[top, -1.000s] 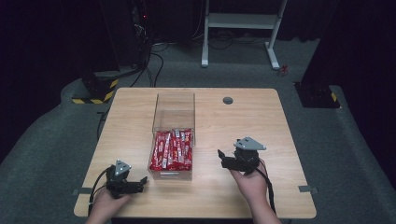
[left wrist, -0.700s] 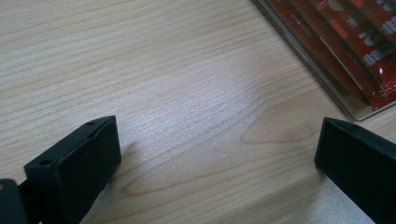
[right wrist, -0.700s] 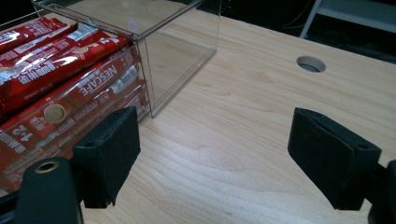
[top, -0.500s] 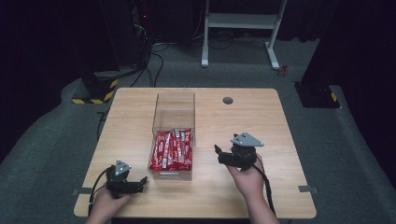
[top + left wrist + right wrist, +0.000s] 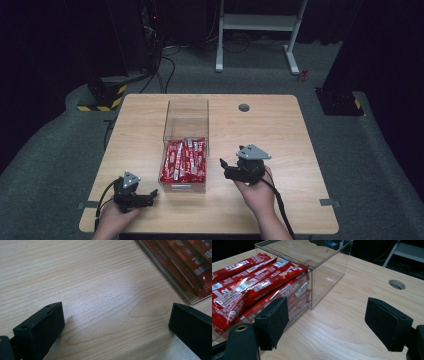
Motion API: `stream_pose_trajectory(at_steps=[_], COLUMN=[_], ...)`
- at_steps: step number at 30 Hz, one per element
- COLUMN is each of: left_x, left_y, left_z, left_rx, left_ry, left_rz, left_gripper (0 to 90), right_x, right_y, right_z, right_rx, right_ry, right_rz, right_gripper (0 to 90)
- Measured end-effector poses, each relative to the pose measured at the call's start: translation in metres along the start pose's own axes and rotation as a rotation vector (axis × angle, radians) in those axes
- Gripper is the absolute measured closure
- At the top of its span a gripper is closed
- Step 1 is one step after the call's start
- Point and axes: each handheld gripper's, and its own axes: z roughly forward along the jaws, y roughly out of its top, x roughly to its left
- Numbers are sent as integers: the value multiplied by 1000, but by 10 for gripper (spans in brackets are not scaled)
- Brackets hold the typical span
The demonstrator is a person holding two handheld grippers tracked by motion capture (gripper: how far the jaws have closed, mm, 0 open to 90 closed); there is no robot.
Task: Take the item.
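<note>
Right gripper shifted nearer clear box of red packets; left gripper unmoved on counter. Both jaws wide open, empty.

1. The left tongs are small in the high view near the bench's front left corner, so the gap between the jaws is hard to see there.
2. In the left tongs' view, both jaws are cut off by the bottom edge, and the clear box is cut off at the top right corner.
3. In the right tongs' view, the red packets run off the left edge.
4. The words on the red packets are too small to read in the high view.
5. The person's arms are cut off by the bottom edge of the high view.
</note>
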Motion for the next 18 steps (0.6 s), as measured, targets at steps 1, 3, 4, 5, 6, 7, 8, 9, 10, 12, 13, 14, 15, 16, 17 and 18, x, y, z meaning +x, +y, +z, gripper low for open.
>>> stream_pose_trajectory(at_steps=[1,3,4,5,6,7,8,9,10,12,13,14,15,16,17,18], left_x=[0,0,0,0,0,0,0,0,0,0,0,0,0,0,0,0], left_y=[0,0,0,0,0,0,0,0,0,0,0,0,0,-1,-1,-1], left_z=[0,0,0,0,0,0,0,0,0,0,0,0,-1,-1,-1,-1], left_rx=[0,0,0,0,0,0,0,0,0,0,0,0,1,0,0,0], left_ry=[0,0,0,0,0,0,0,0,0,0,0,0,-1,-1,-1,0], left_rz=[0,0,0,0,0,0,0,0,0,0,0,0,-1,-1,-1,1], left_gripper=[6,6,6,6,6,6,6,6,6,6,6,6,6,6,7,7], right_x=[1,4,5,6,8,8,10,11,13,18,20,20,23,25,27,27], right_y=[0,1,2,2,3,3,4,4,5,7,7,7,8,9,9,9], right_z=[0,1,1,1,1,1,1,2,2,2,2,2,3,4,4,4], right_rx=[0,-2,-4,-7,-11,-11,-11,-13,-13,-18,-18,-18,-21,-22,-22,-22], right_ry=[2,8,14,19,27,27,30,35,38,56,59,59,72,78,84,84], right_rz=[-4,-2,-1,-2,-5,-5,-8,-12,-12,-19,-20,-20,-25,-28,-29,-29], right_gripper=[195,196,197,199,200,200,201,201,203,205,205,205,205,206,206,206])
